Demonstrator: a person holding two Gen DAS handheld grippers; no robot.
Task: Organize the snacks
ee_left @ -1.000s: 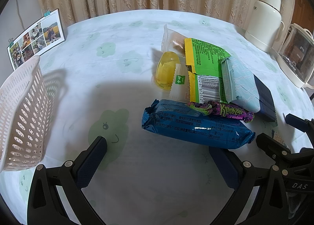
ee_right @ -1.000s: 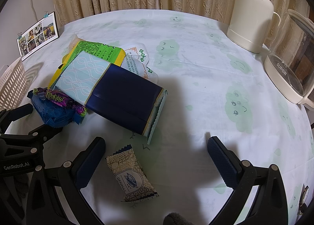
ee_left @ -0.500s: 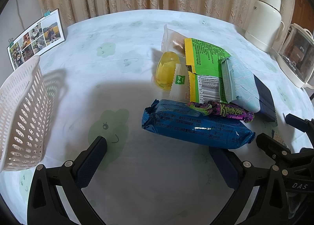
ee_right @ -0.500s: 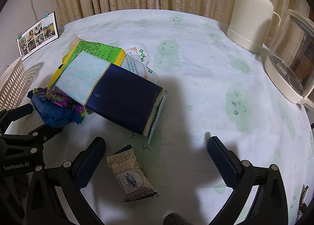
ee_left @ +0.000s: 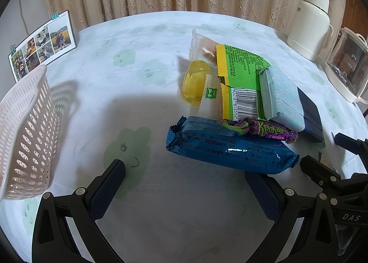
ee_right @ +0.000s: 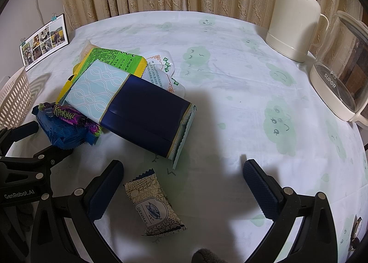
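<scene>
Right wrist: hand-held gripper (ee_right: pixel 181 181) wide, empty.

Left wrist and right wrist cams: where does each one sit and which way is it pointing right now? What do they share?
Left wrist: on the left gripper, low over the table, facing the blue packet and basket; its open fingers show, the right gripper at the right edge.
Right wrist: on the right gripper, facing the patterned sachet and navy pouch; open fingers show, the left gripper at the left edge.
Shared: snack pile, purple candy bar, thermos.
</scene>
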